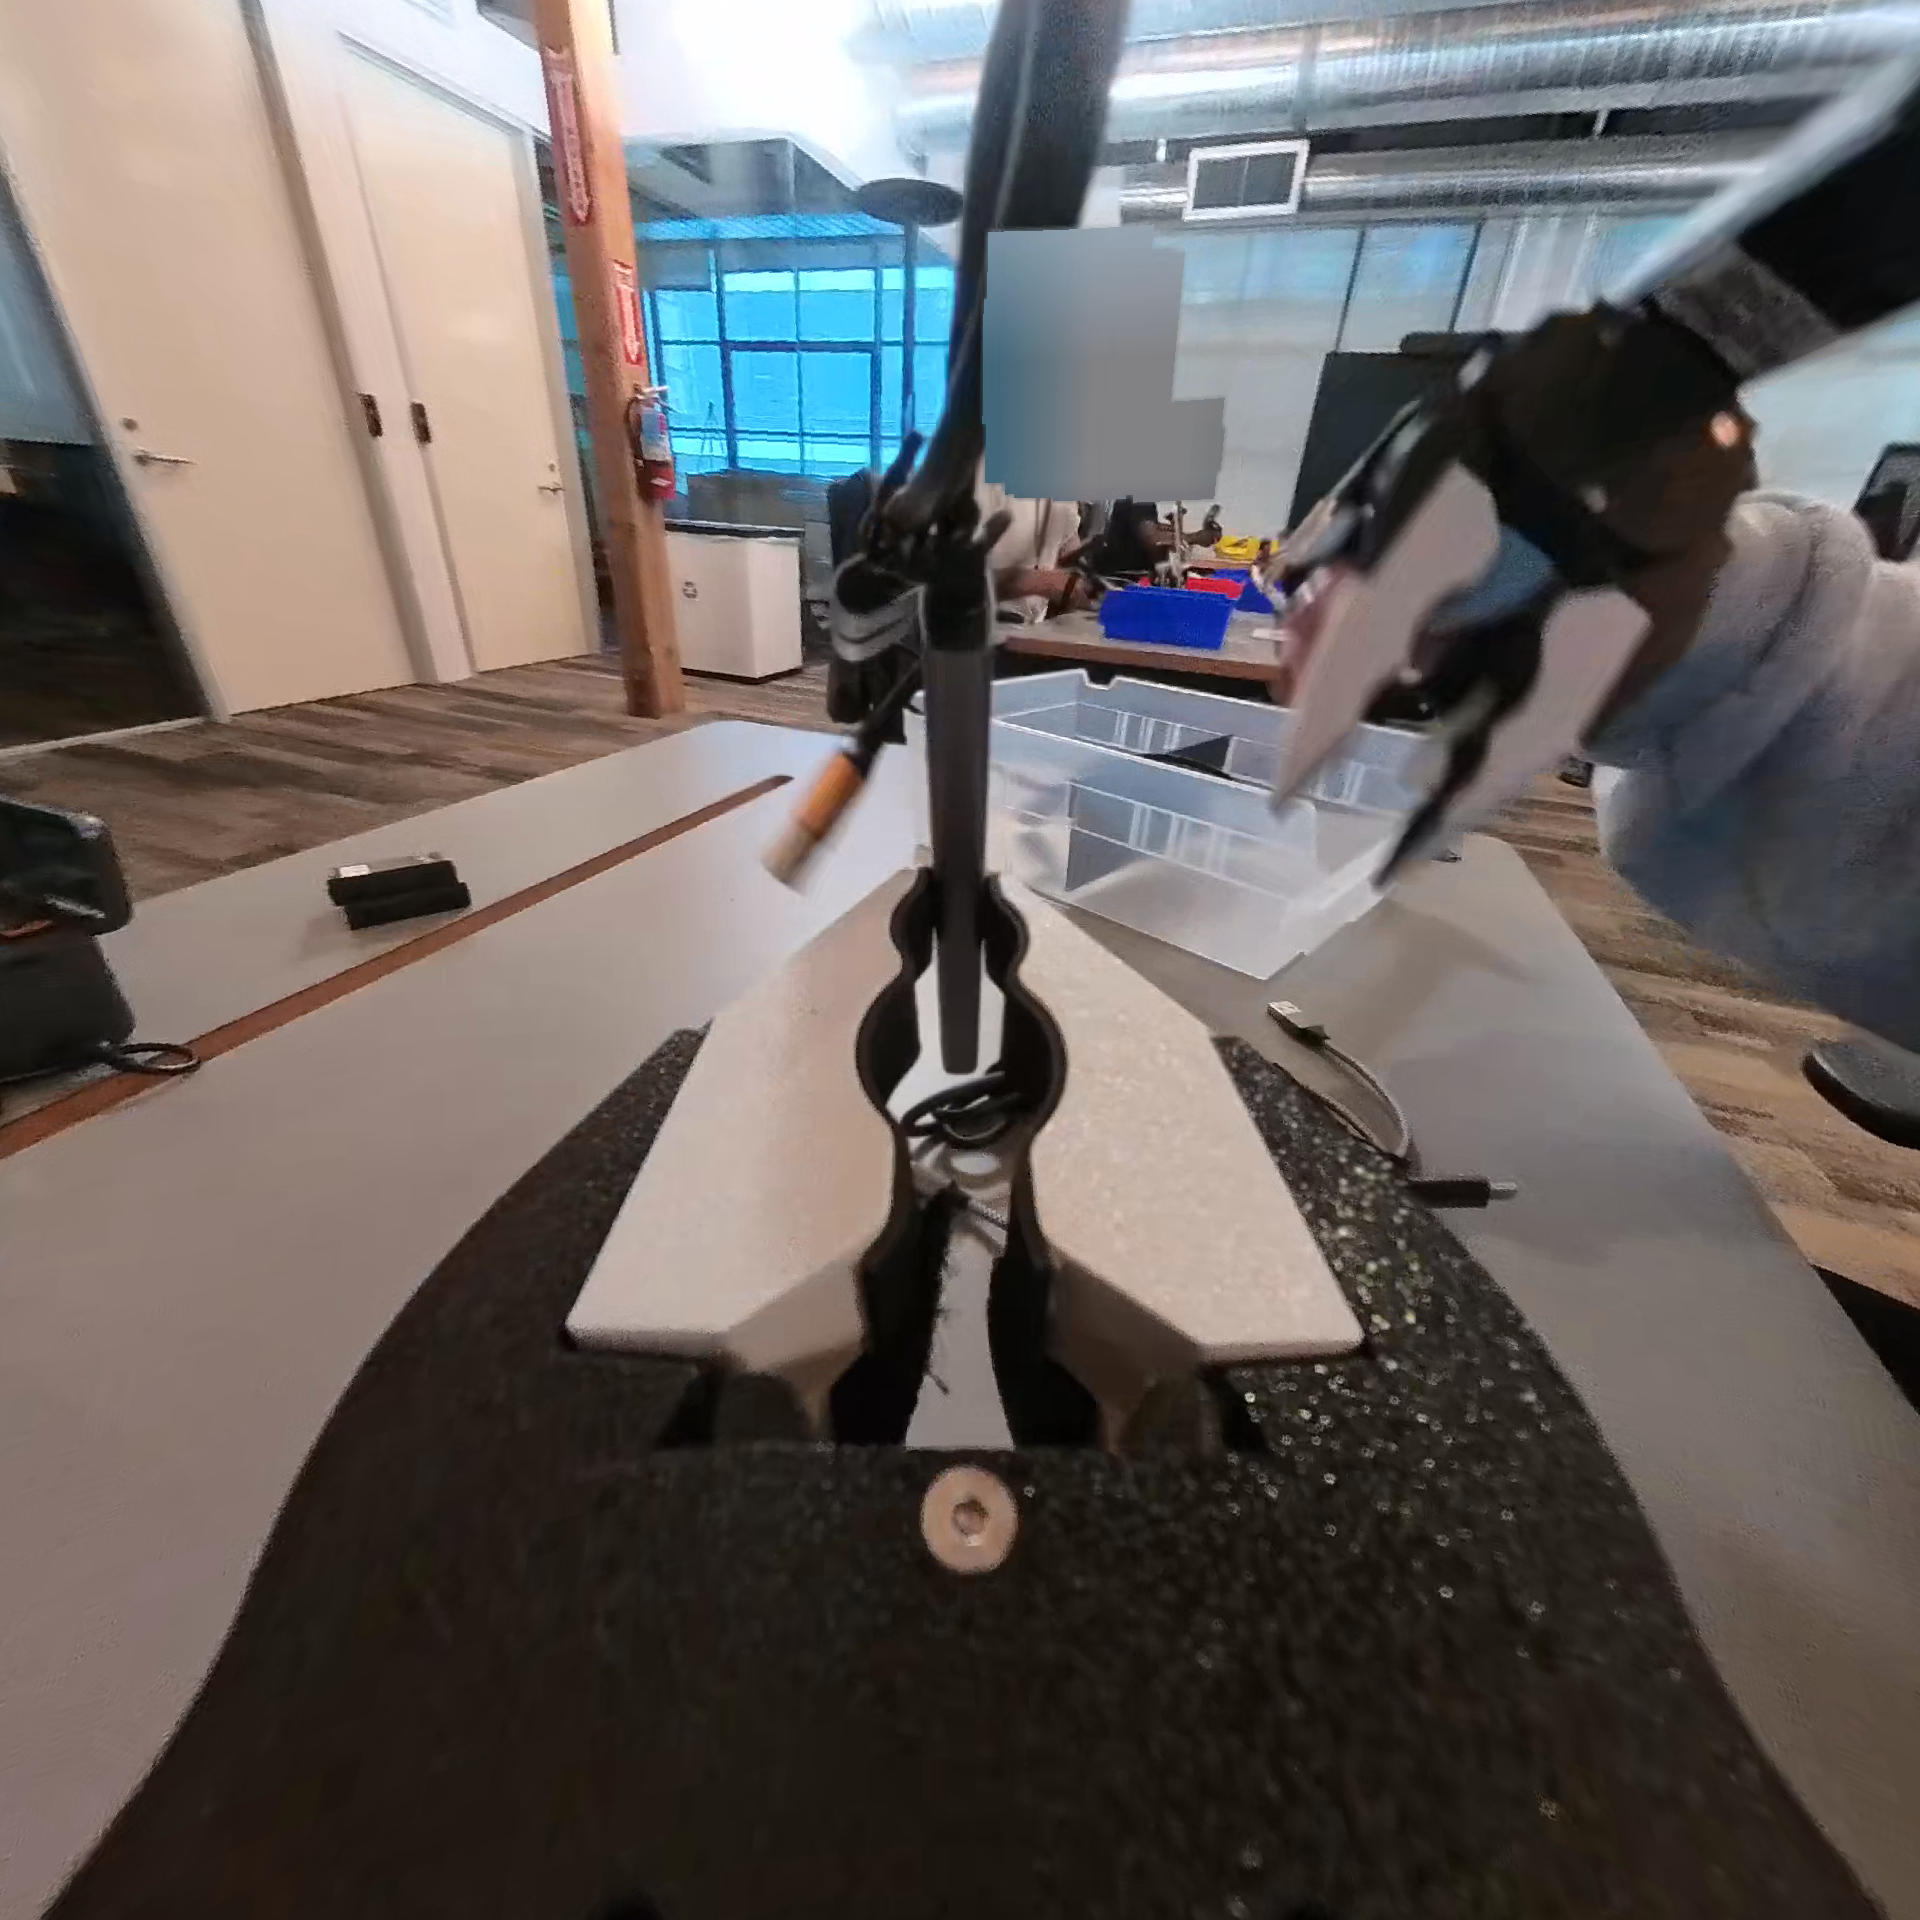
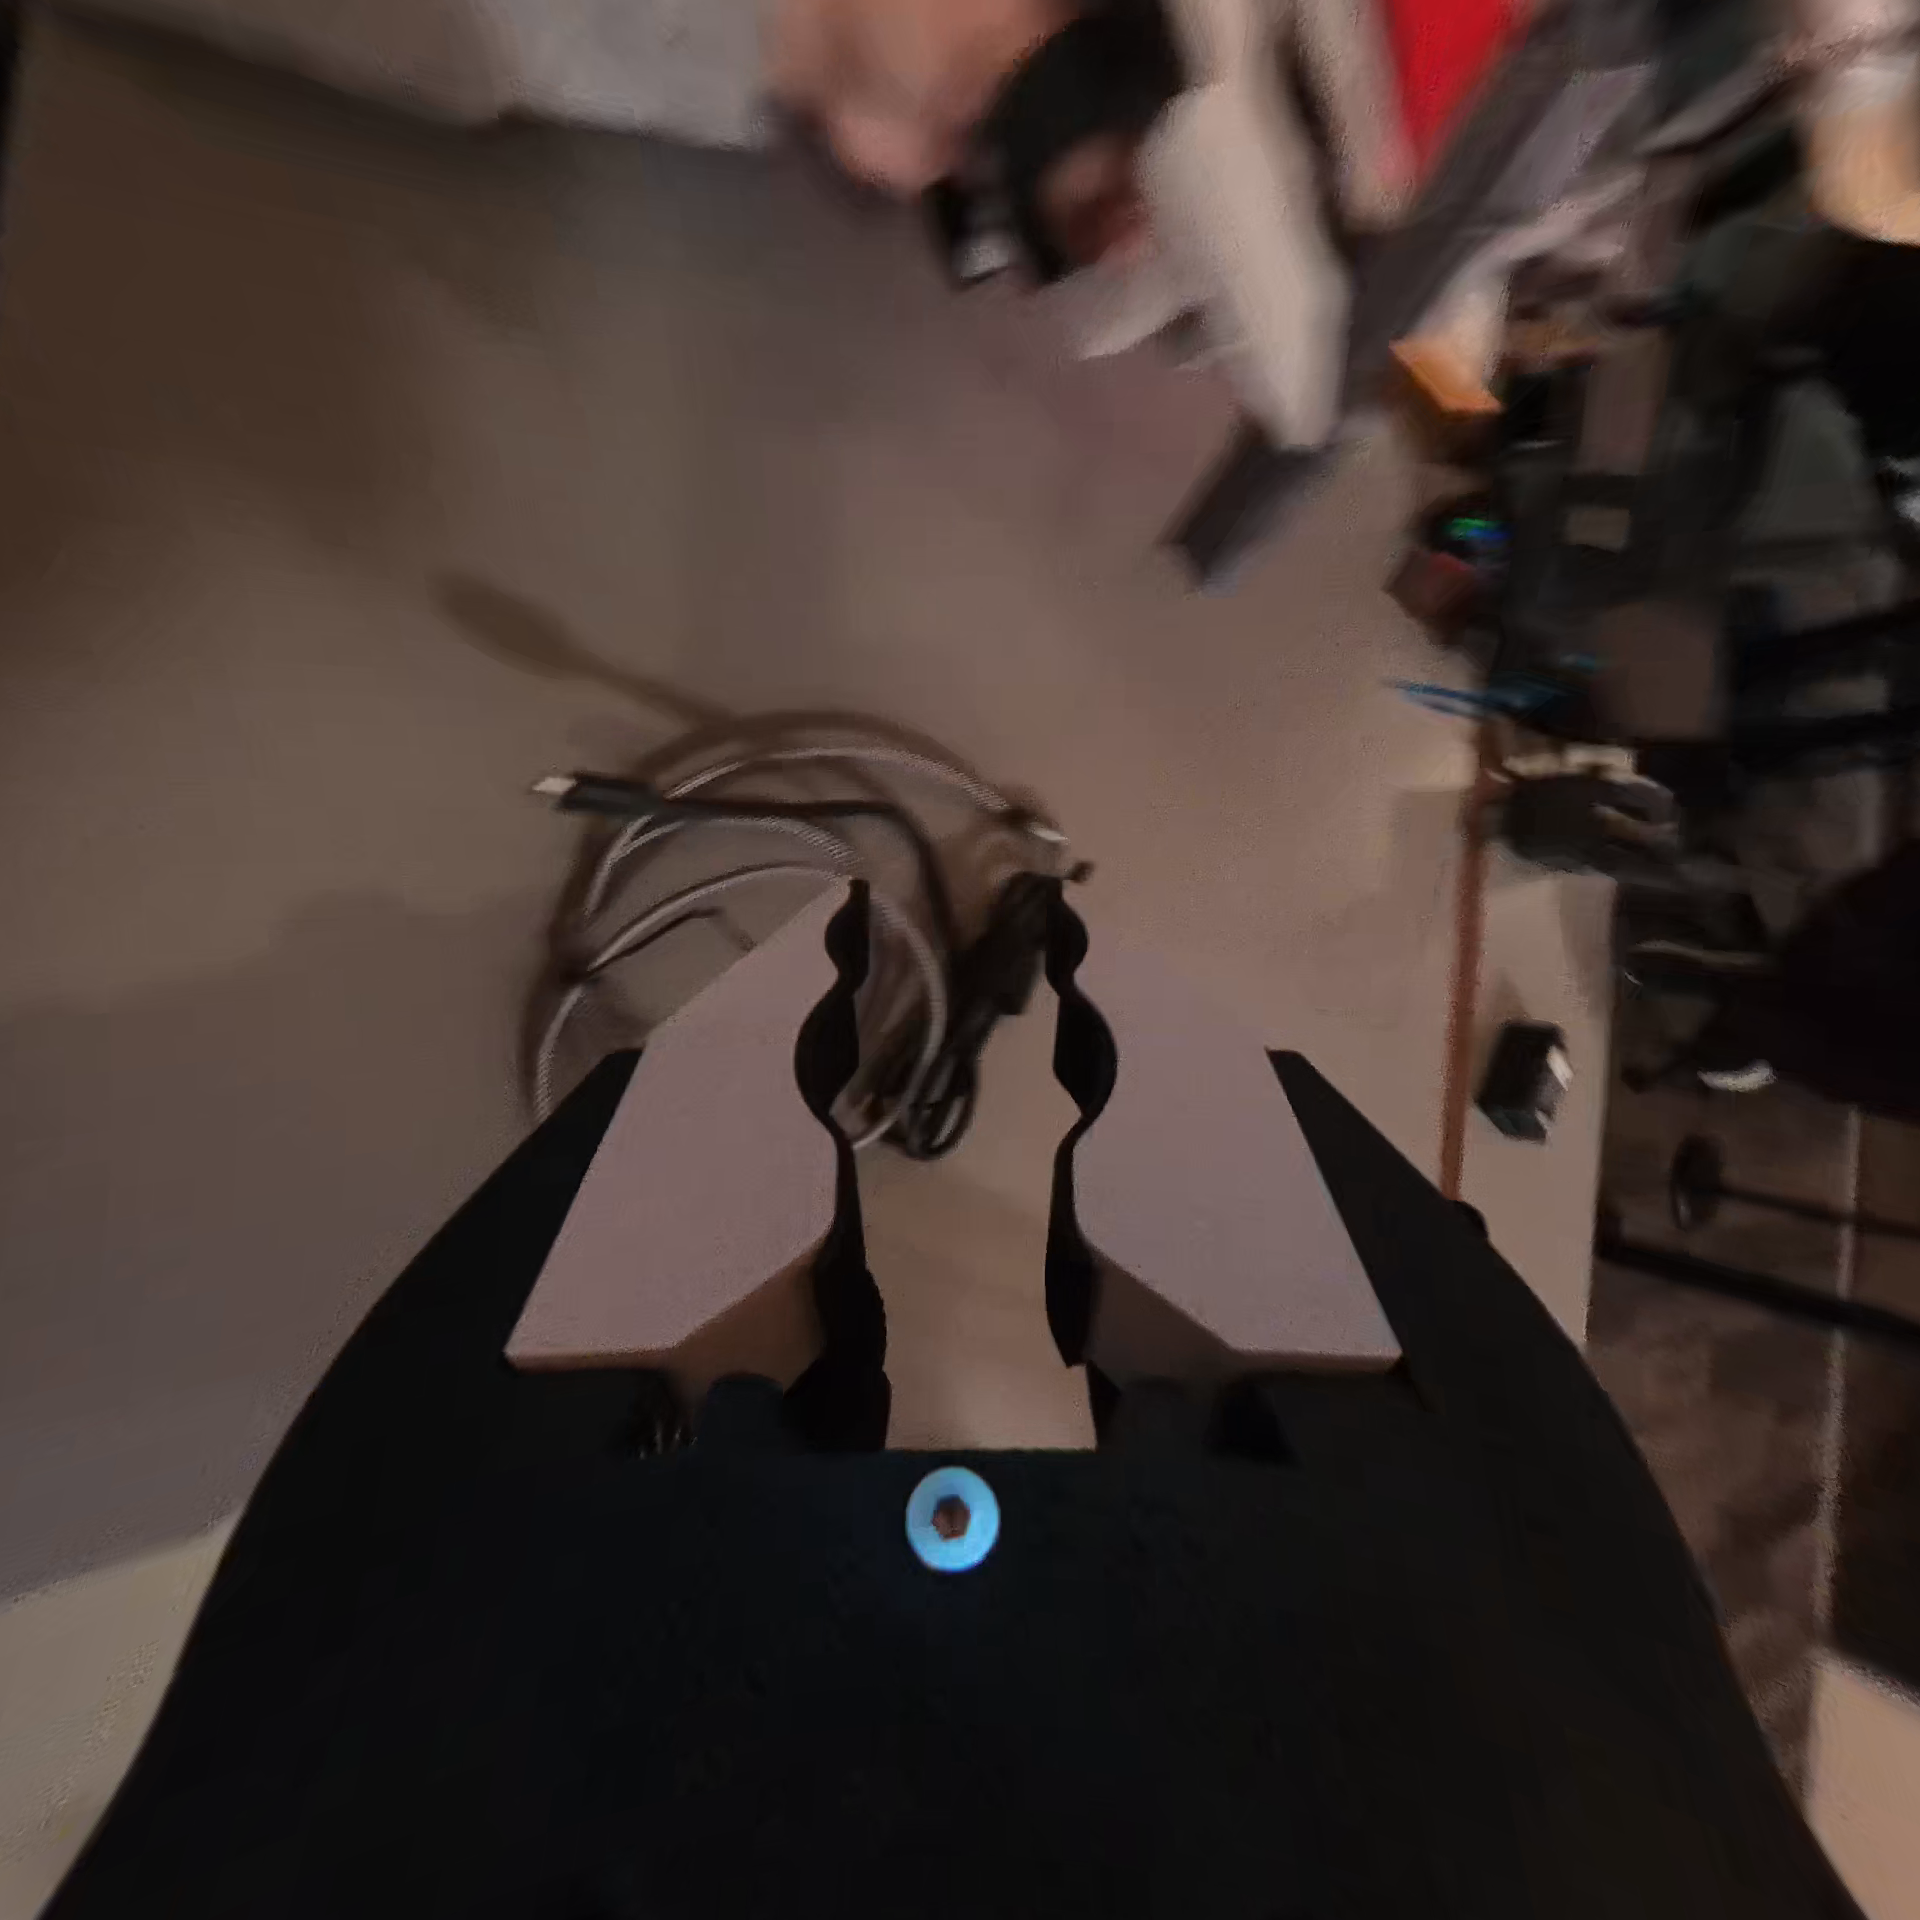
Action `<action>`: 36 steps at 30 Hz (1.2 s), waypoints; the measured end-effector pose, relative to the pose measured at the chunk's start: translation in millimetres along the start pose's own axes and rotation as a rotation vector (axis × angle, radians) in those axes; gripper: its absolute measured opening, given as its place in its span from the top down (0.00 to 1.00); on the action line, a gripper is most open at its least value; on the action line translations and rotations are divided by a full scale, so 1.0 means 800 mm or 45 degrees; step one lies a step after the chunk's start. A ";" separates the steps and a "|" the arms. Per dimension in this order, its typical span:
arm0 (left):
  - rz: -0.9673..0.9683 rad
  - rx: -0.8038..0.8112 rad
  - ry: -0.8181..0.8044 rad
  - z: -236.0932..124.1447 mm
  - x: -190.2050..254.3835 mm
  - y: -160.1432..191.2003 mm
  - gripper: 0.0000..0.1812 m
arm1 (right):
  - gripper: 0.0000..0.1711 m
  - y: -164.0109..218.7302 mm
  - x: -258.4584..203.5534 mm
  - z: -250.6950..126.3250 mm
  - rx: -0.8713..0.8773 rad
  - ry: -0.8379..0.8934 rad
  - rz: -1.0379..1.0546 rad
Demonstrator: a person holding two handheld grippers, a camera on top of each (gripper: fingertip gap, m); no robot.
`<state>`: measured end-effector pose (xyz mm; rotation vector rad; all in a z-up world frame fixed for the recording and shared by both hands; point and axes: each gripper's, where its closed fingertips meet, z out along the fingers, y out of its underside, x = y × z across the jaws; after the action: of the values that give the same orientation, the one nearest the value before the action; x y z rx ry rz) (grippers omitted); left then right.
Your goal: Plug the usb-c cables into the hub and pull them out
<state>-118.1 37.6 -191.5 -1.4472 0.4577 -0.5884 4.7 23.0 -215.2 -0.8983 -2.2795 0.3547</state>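
Note:
My left gripper (image 1: 956,883) is shut on a slim dark grey hub (image 1: 956,831) and holds it upright above the table. Black cables (image 1: 925,540) hang bunched at the hub's top end, and an orange-sleeved plug (image 1: 805,821) dangles to its left. My right gripper (image 2: 958,899) is open and empty above a loose coil of black and braided USB-C cables (image 2: 748,852) on the table. It also shows in the left wrist view (image 1: 1340,831), up at the right. The left gripper with the hub (image 2: 1236,499) appears blurred at the top of the right wrist view.
A clear plastic bin (image 1: 1195,821) stands behind the hub on the grey table (image 1: 416,1091). Loose cable plugs (image 1: 1294,1016) lie to the right near the table edge. A small black block (image 1: 395,888) and a black device (image 1: 52,935) sit at the left. The grippers' ends are close to 12 cm from one another.

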 end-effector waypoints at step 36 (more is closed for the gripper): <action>0.028 -0.022 -0.273 -0.015 -0.051 0.012 0.96 | 0.95 0.042 0.088 0.216 0.098 0.026 1.035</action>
<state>-156.7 54.0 -204.1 -1.5010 0.3091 -0.4069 -131.4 93.8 -326.8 -1.7473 -1.7665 0.7618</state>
